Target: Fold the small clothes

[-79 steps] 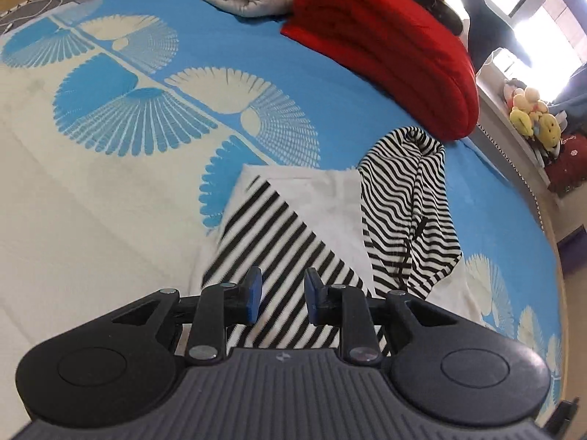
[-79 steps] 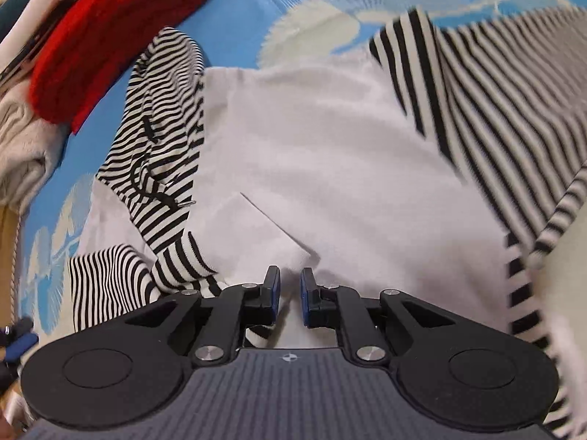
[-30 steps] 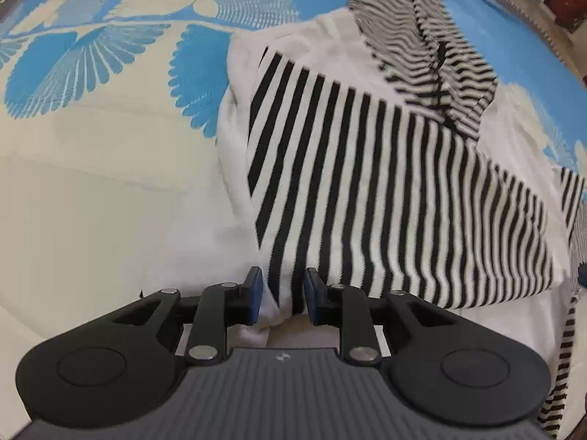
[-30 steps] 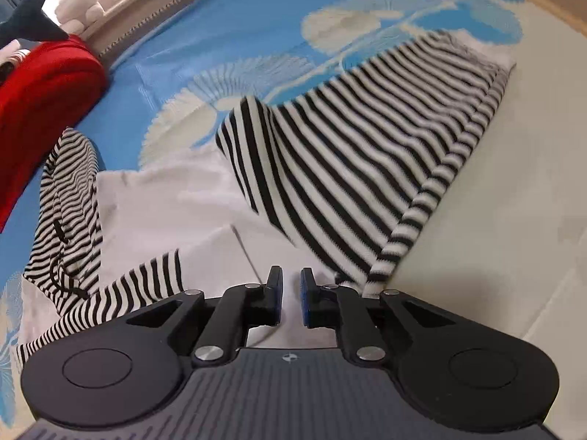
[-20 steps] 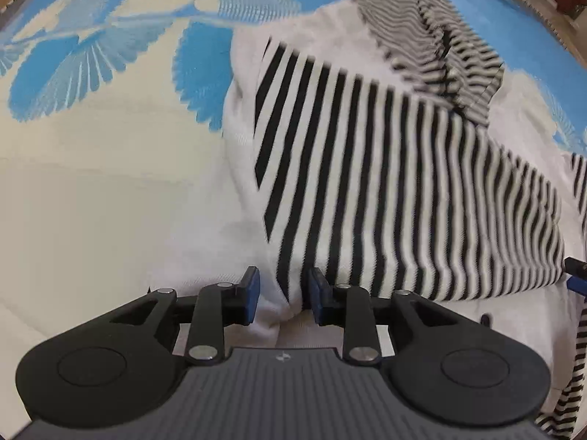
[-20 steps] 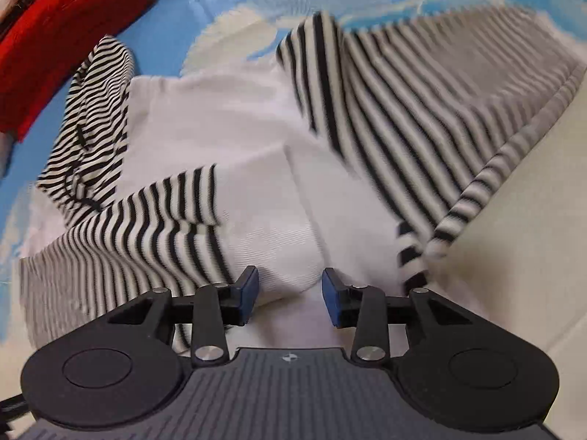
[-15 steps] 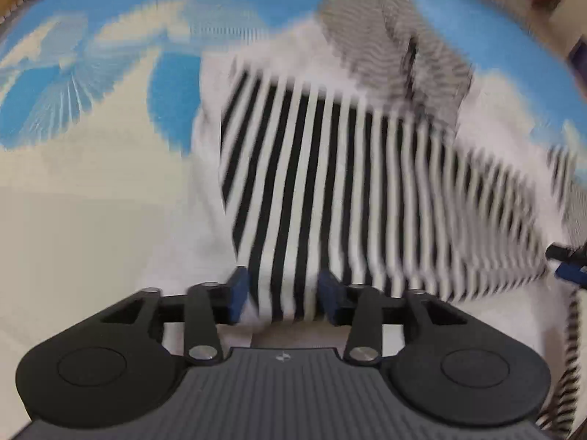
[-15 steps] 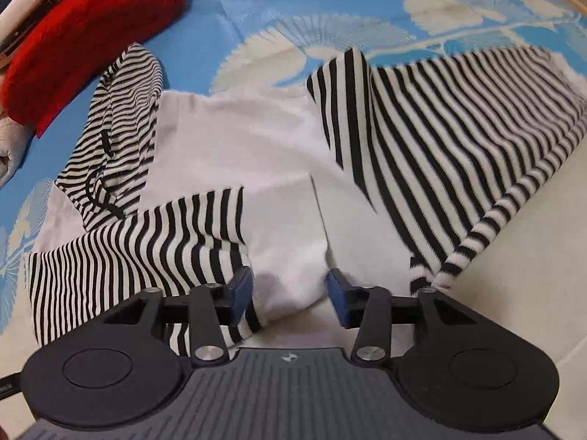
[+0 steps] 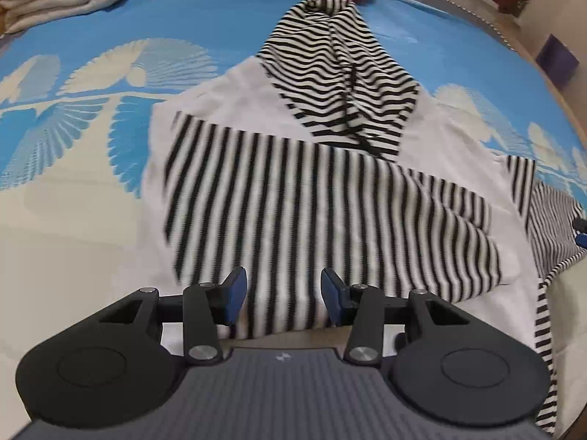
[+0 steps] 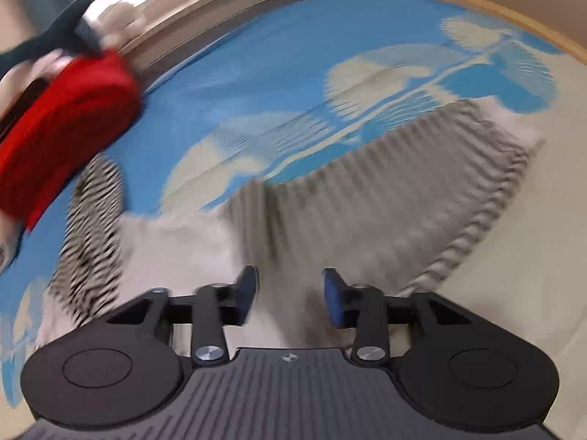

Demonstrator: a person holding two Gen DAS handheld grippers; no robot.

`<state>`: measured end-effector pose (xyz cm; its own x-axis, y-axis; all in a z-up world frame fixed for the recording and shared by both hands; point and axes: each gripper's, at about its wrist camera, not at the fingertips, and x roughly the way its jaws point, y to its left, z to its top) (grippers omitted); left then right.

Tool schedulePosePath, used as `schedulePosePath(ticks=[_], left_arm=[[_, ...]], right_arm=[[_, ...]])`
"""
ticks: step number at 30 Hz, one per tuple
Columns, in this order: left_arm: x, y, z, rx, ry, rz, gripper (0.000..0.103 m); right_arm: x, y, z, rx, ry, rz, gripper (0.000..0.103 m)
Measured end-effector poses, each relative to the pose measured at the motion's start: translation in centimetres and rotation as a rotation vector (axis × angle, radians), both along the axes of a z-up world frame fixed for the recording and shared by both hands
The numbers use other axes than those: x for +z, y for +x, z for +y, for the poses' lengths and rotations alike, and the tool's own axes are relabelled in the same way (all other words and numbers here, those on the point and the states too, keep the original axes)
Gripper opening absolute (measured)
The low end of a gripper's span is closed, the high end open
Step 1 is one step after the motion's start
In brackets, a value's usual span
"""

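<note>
Both tools released | striped sleeve (image 9: 301, 212) folded across white hoodie (image 9: 451, 135)

Your left wrist view is bright and evenly lit, with only soft, faint shadows under the cloth folds. The striped hood (image 9: 341, 73) at the top reads sharp, but the wide striped panel (image 9: 293, 220) nearer you smears sideways, its bars bleeding into grey. The blue patterned bedcover (image 9: 91, 84) bows strongly toward the corners, as the fisheye bends every edge.

Your right wrist view is heavily motion-blurred: the striped sleeve (image 10: 385, 212) washes to flat grey and the red cushion (image 10: 62, 135) streaks. Daylight glares white at the upper left, near a window. Only the left tongs (image 9: 282, 293) and right tongs (image 10: 290, 293) stay crisp.
</note>
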<state>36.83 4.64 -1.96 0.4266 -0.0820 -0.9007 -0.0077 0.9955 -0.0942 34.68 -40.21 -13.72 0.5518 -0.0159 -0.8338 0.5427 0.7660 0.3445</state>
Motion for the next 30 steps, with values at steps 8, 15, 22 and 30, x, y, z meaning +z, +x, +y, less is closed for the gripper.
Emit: schedulePosePath(ticks=[8, 15, 22, 30], left_arm=[[0.0, 0.6, -1.6, -0.026, 0.001, -0.013, 0.049], [-0.1, 1.2, -2.1, -0.029, -0.003, -0.014, 0.049], [-0.3, 1.3, -2.5, -0.04, 0.003, -0.015, 0.049], [-0.4, 1.3, -2.4, -0.045, 0.01, -0.012, 0.049]], right_arm=[[-1.6, -2.7, -10.4, -0.223, 0.005, -0.021, 0.017], [-5.1, -4.4, -16.5, -0.379, 0.099, -0.016, 0.028], [-8.7, -4.3, -17.7, -0.463, 0.235, -0.003, 0.032], [-9.2, -3.7, -17.9, -0.481, 0.206, -0.043, 0.031]])
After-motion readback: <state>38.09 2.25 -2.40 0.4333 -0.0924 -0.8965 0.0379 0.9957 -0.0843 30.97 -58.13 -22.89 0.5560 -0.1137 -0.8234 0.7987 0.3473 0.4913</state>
